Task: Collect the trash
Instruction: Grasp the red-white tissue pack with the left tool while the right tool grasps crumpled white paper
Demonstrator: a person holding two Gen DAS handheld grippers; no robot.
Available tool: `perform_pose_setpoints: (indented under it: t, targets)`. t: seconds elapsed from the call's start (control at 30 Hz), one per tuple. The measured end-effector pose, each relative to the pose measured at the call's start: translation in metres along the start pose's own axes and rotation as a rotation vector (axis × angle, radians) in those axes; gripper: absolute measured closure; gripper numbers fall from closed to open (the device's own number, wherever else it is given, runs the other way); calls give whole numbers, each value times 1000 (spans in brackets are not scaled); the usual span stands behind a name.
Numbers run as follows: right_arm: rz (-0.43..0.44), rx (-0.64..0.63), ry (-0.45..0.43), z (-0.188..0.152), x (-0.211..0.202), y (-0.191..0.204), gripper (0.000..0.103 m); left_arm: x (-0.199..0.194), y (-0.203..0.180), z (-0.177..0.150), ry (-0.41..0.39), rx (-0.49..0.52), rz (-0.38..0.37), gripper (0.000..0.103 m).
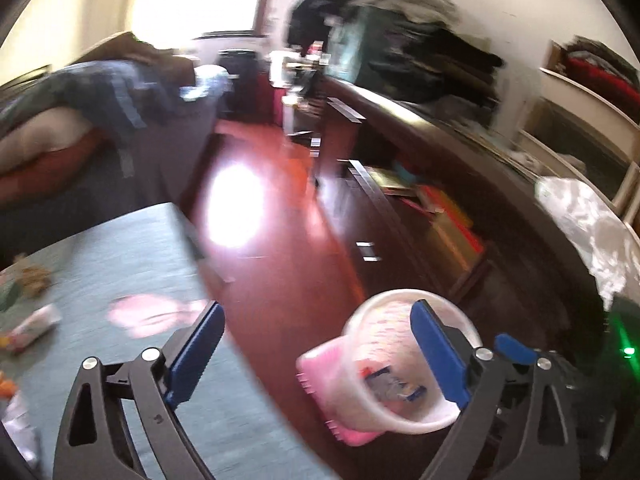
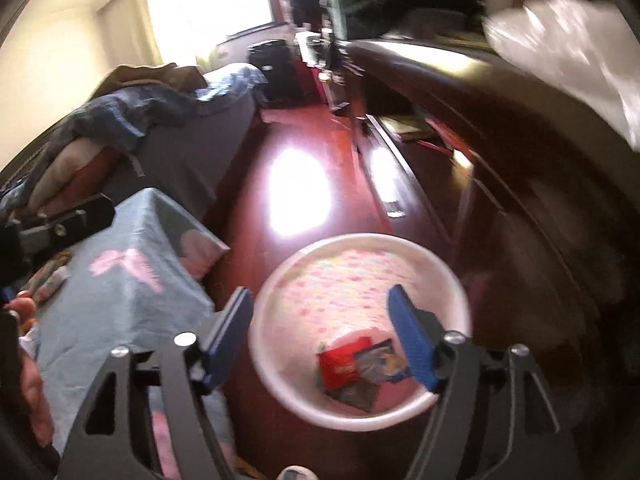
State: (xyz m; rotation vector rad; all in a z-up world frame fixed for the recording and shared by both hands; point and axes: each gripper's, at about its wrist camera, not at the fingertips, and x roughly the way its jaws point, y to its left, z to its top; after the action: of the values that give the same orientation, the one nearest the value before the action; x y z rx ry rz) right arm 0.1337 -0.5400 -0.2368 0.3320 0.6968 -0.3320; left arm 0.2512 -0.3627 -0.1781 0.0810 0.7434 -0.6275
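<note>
Your left gripper [image 1: 316,354] is spread wide with nothing between its blue pads [image 1: 196,354], hanging over the edge where the blue-grey tablecloth [image 1: 120,264] meets the dark red floor [image 1: 280,248]. Out past your left jaw, wrappers and scraps [image 1: 34,324] lie scattered on the cloth, blurred, so you can't read what they are. A pink print [image 1: 148,314] sits on the cloth just ahead of that jaw. Behind your right jaw sits the white bin [image 1: 404,360], pink at its base, and that jaw crosses in front of its rim with a few wrappers showing inside.

Over to your right gripper [image 2: 320,340]: jaws wide apart here too, holding nothing. Off beyond its left jaw the tablecloth [image 2: 120,300] runs on, with the left gripper's black body at the far left edge. Straight ahead and below, between the jaws, you're looking down into the bin [image 2: 276,280], its rim reaching from just inside the left jaw to behind the right one. At its bottom lie a red wrapper [image 2: 344,364] and darker packets [image 2: 372,364] next to it, close to your right jaw. Further right, a dark wooden cabinet [image 2: 520,200] carries a white plastic bag [image 2: 572,56] on top.
</note>
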Motion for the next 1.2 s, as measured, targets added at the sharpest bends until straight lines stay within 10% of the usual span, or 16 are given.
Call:
perform_pose_setpoints:
  t: [0.57,0.93,1.2]
  targets:
    - [337,-302,45,-14,-24,198,14,-106,236,-49,1,-342,531,4]
    - [433,-410,81,-22,-15,285,14,-78,343,-76,137,-506,441,5]
    - [493,-445,164,-32,7,334,14,-68,347,-86,137,-458,427,46]
